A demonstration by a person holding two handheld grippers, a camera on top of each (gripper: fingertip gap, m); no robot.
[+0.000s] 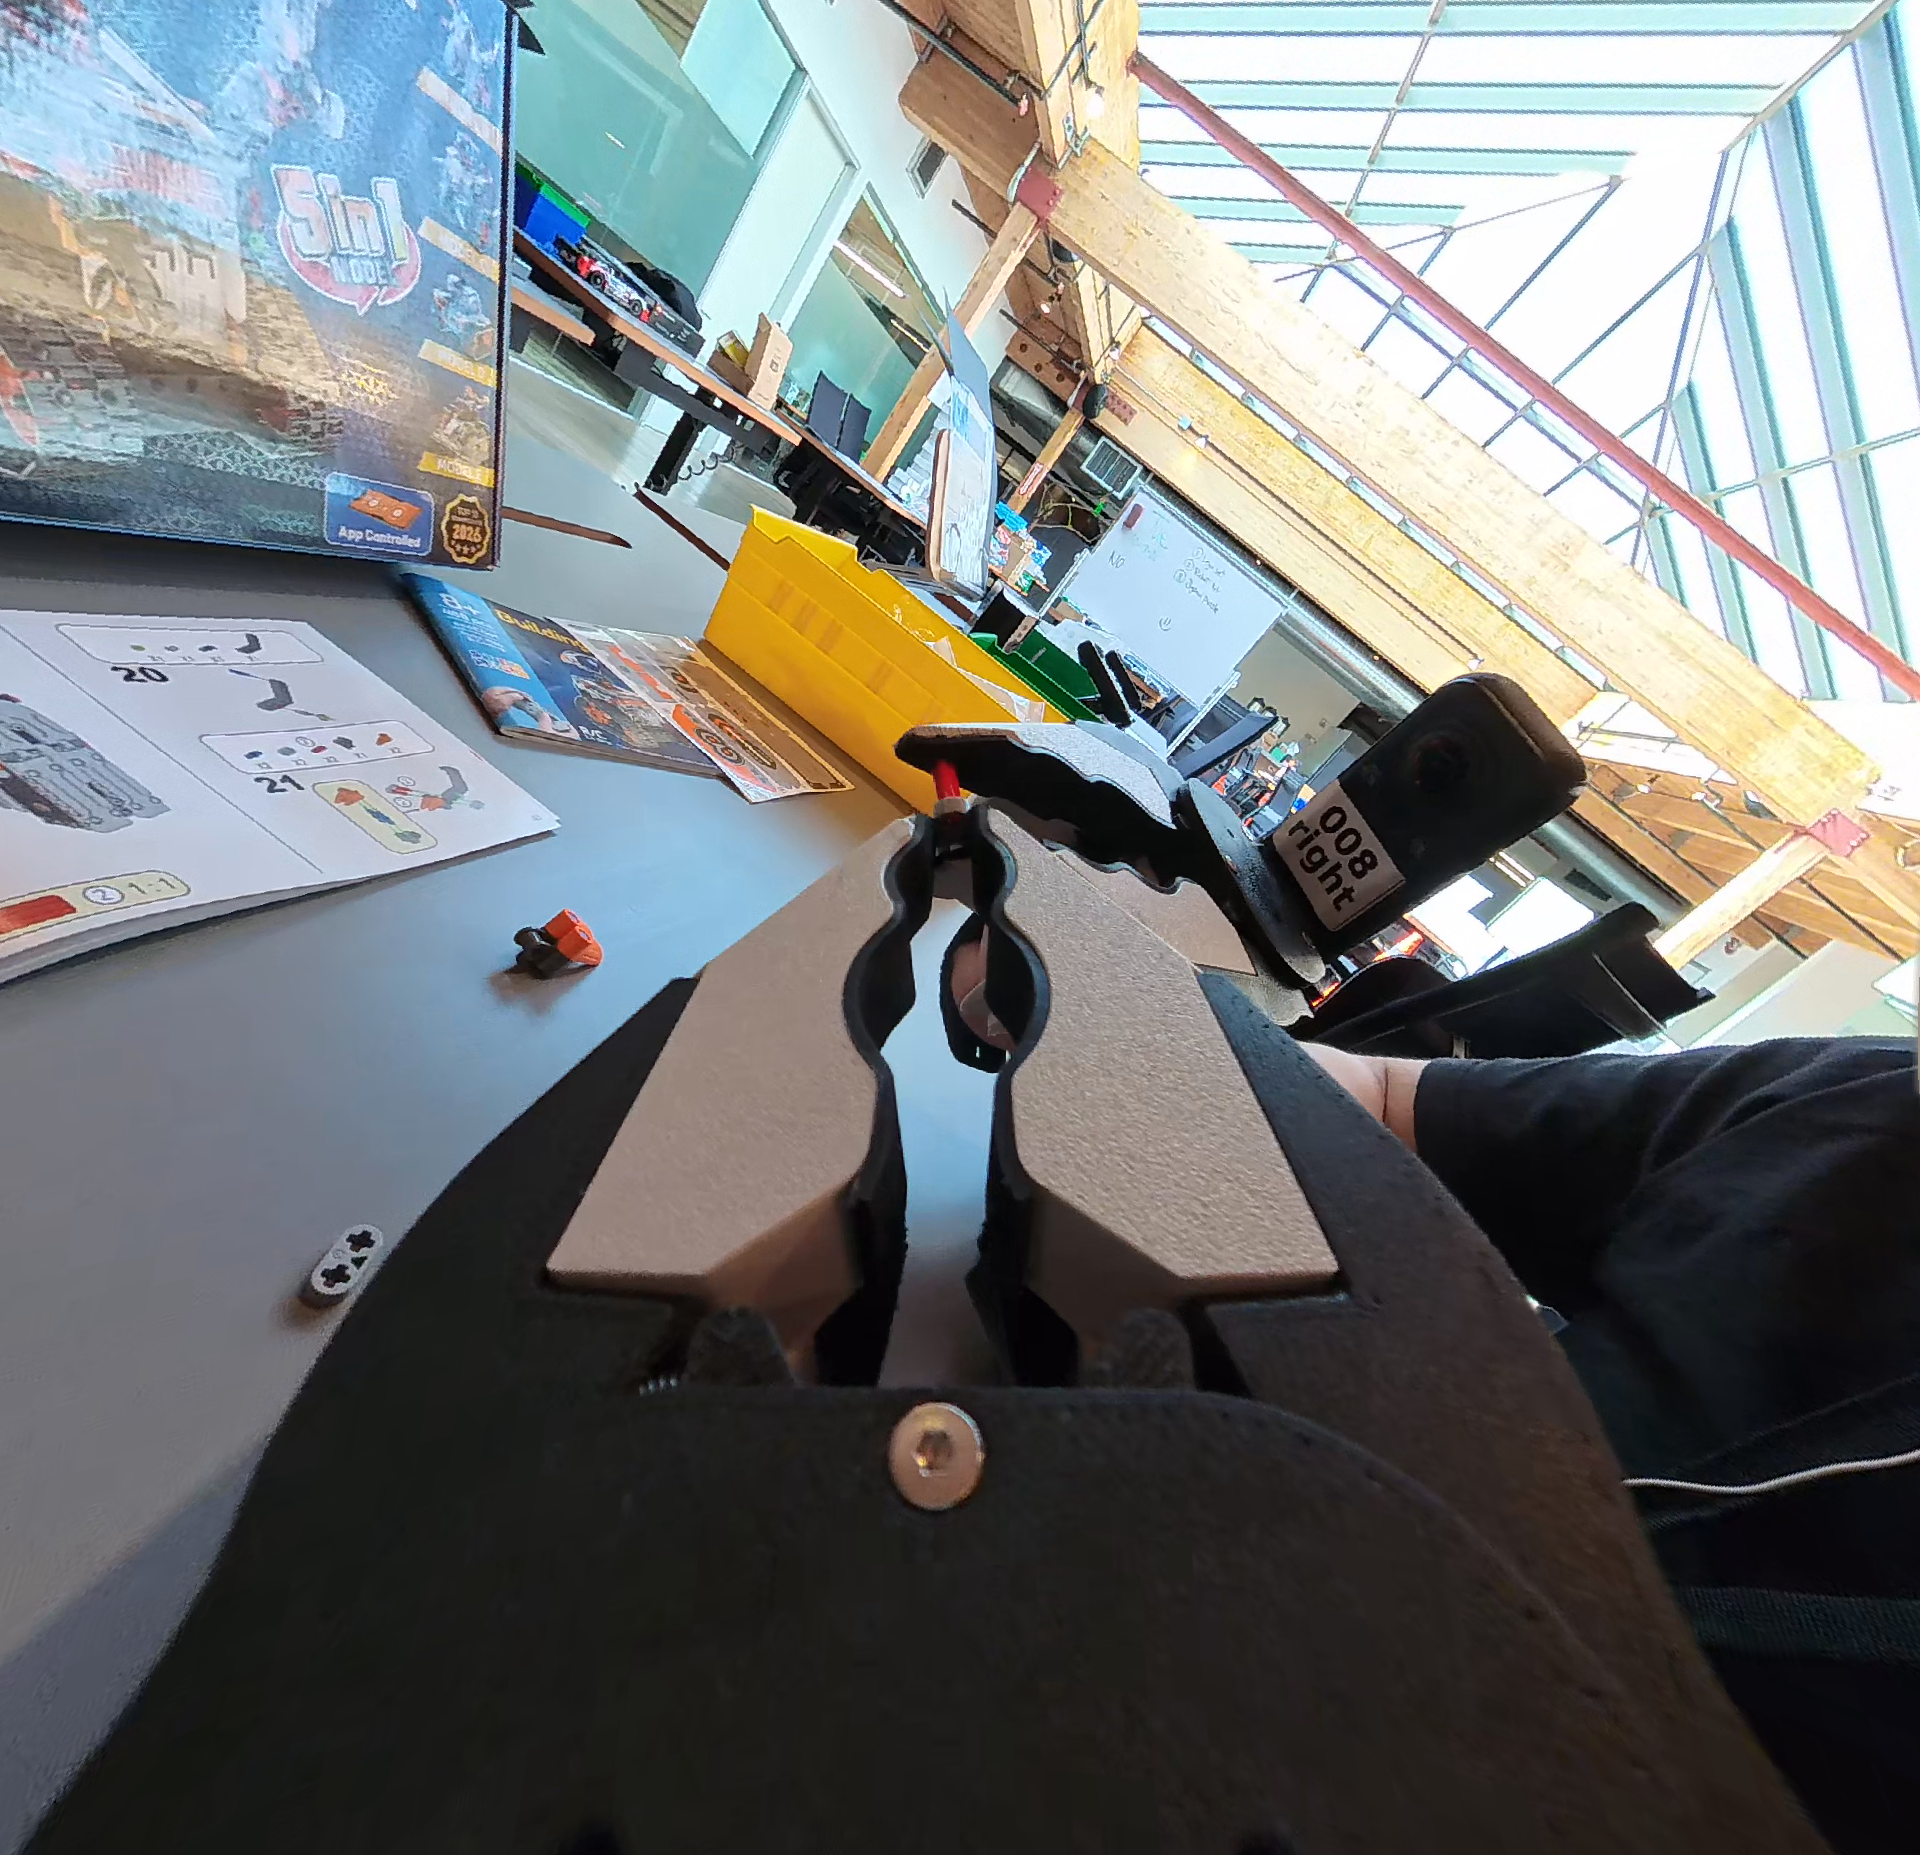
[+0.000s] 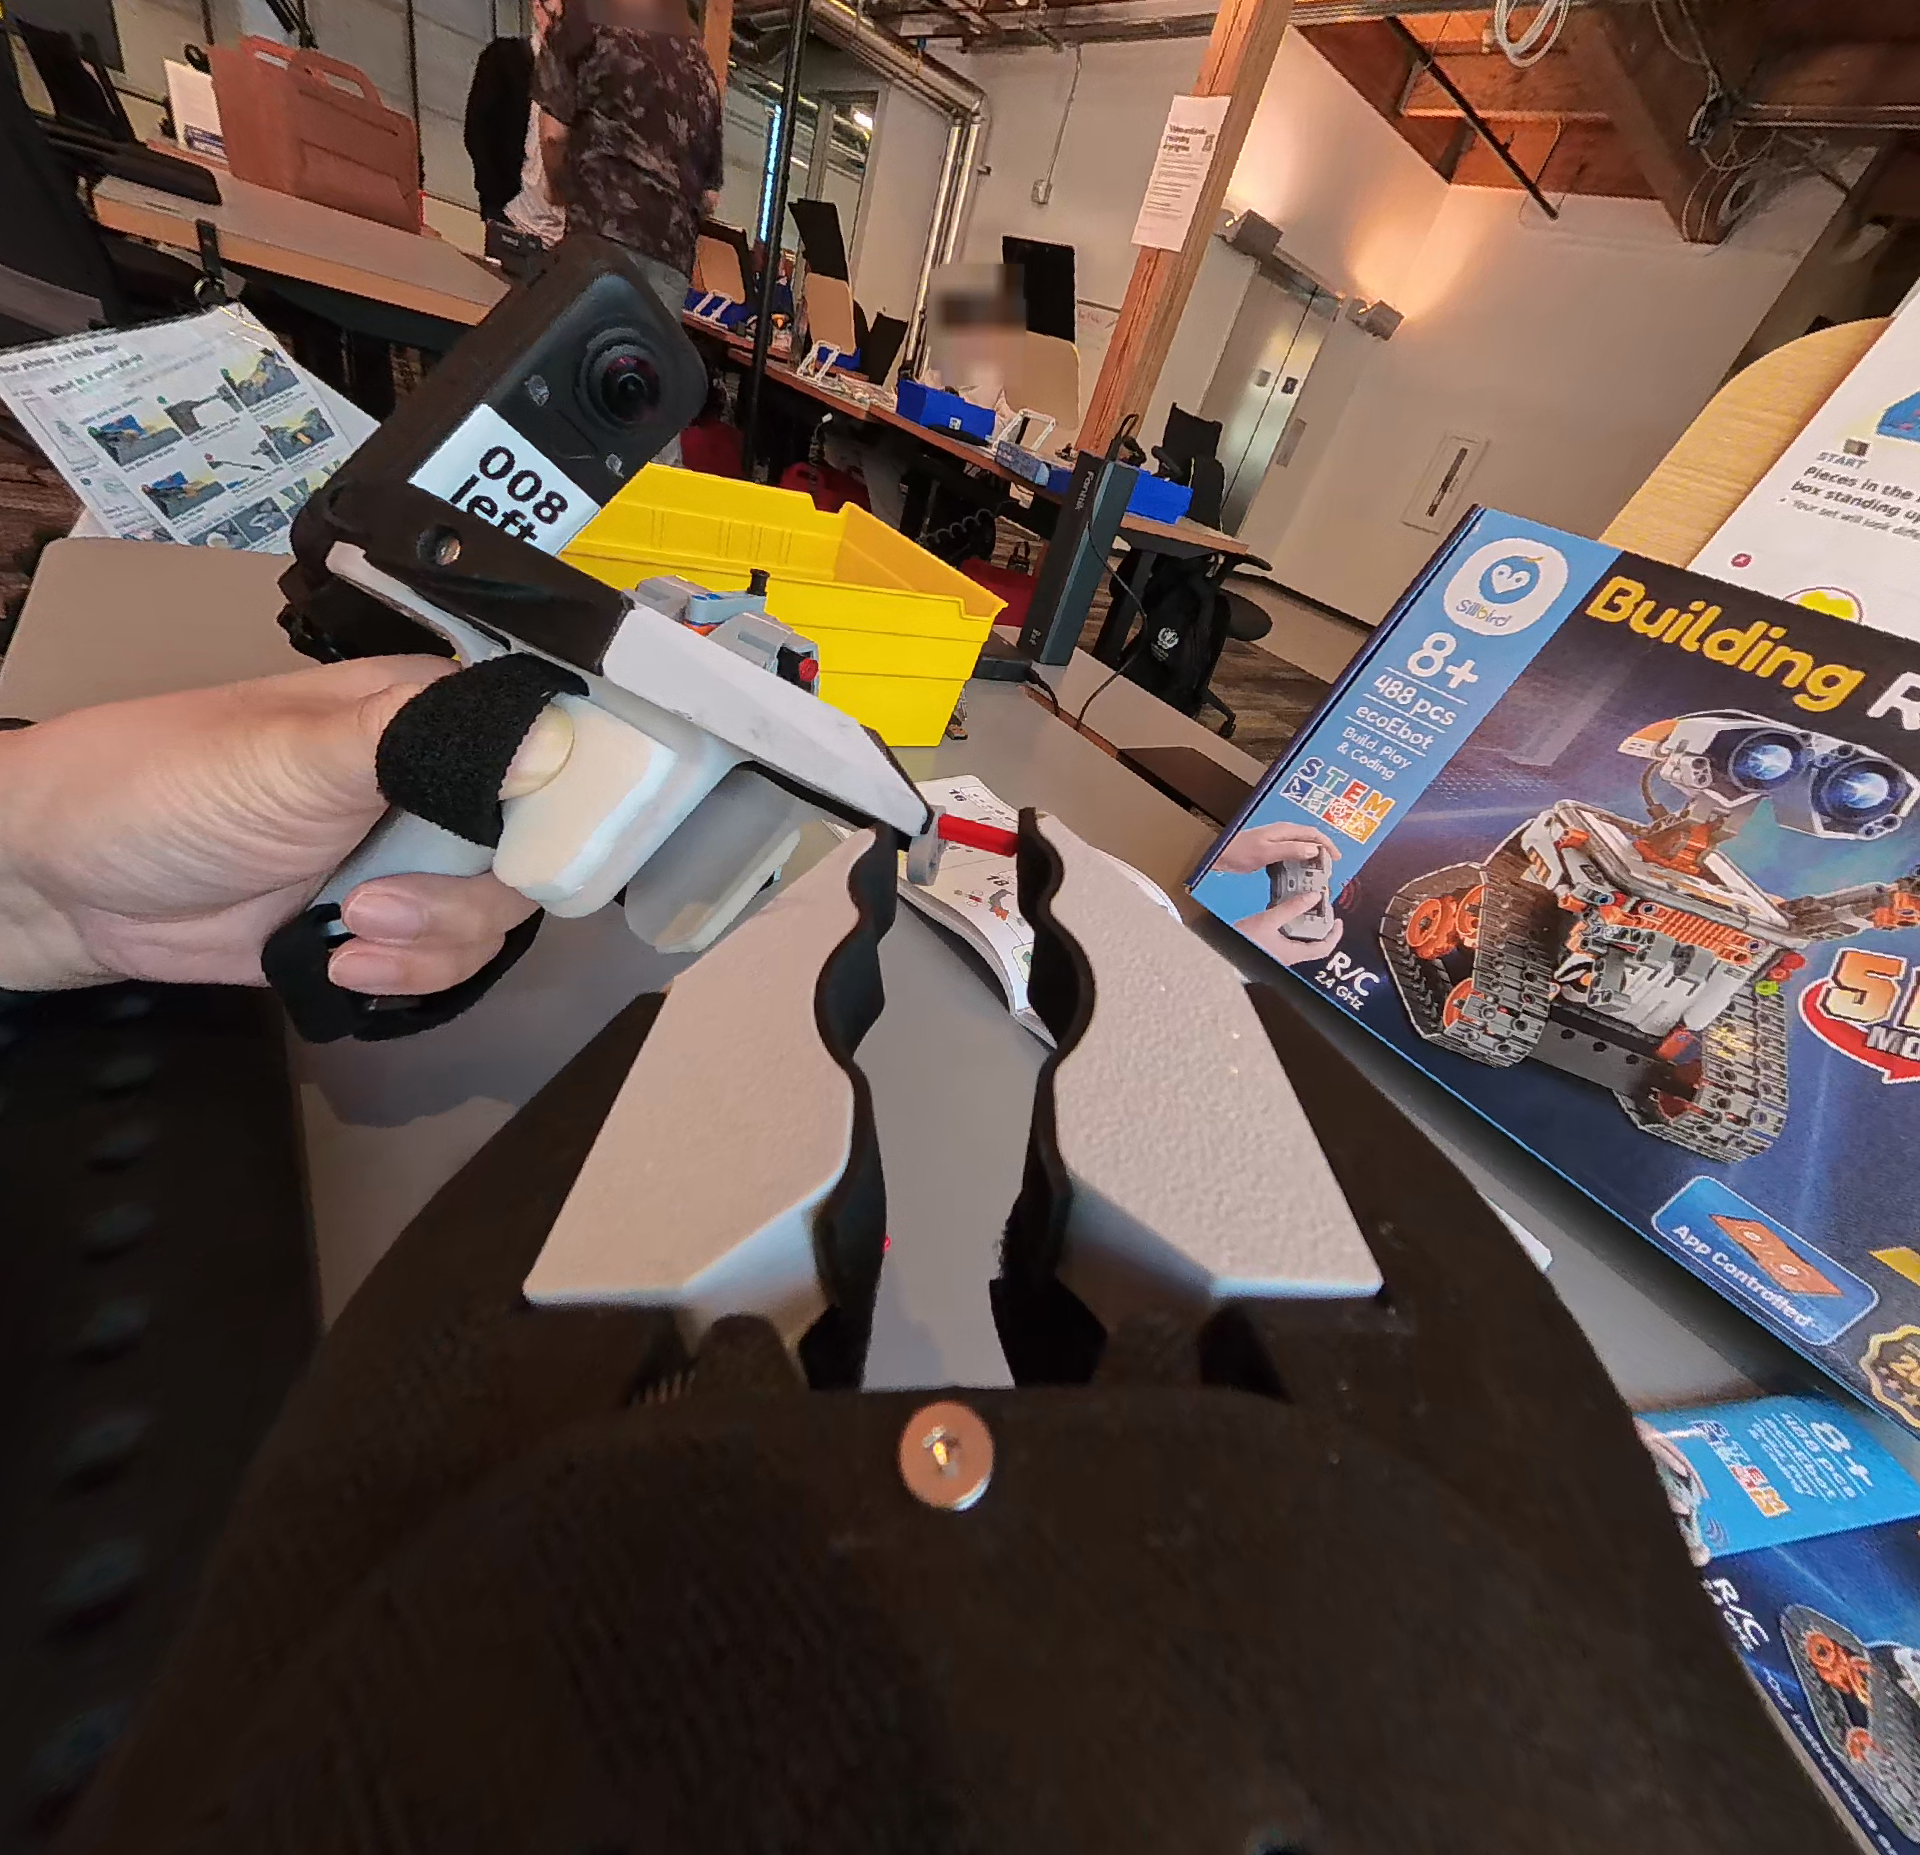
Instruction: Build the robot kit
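My left tongs (image 1: pixel 948 837) are pinched nearly shut at the tips on a small grey connector piece (image 2: pixel 925 853) with a red axle pin (image 2: pixel 977 835) sticking out of it, held up above the table (image 1: pixel 260 1130). My right tongs (image 2: pixel 956 844) stand open, with a clear gap between the black wavy pads (image 2: pixel 1055 932); the free end of the red pin reaches into that gap near the tips, and I cannot tell whether it touches either pad. In the left wrist view the right tongs come in from the side, their tips meeting mine at the pin. My left hand (image 2: pixel 208 818) grips the handle, a black strap over the thumb. On the table below lie a small orange-and-black piece (image 1: pixel 561 941) and, nearer the front edge, a short grey beam (image 1: pixel 341 1266). Further out an open instruction booklet (image 1: pixel 229 766) lies flat, with a second booklet (image 1: pixel 582 678) and a sticker sheet (image 1: pixel 748 735) beyond it. A yellow bin (image 2: pixel 831 579) sits toward the far edge, and the building-kit box (image 2: pixel 1621 870) stands upright at the table's side.
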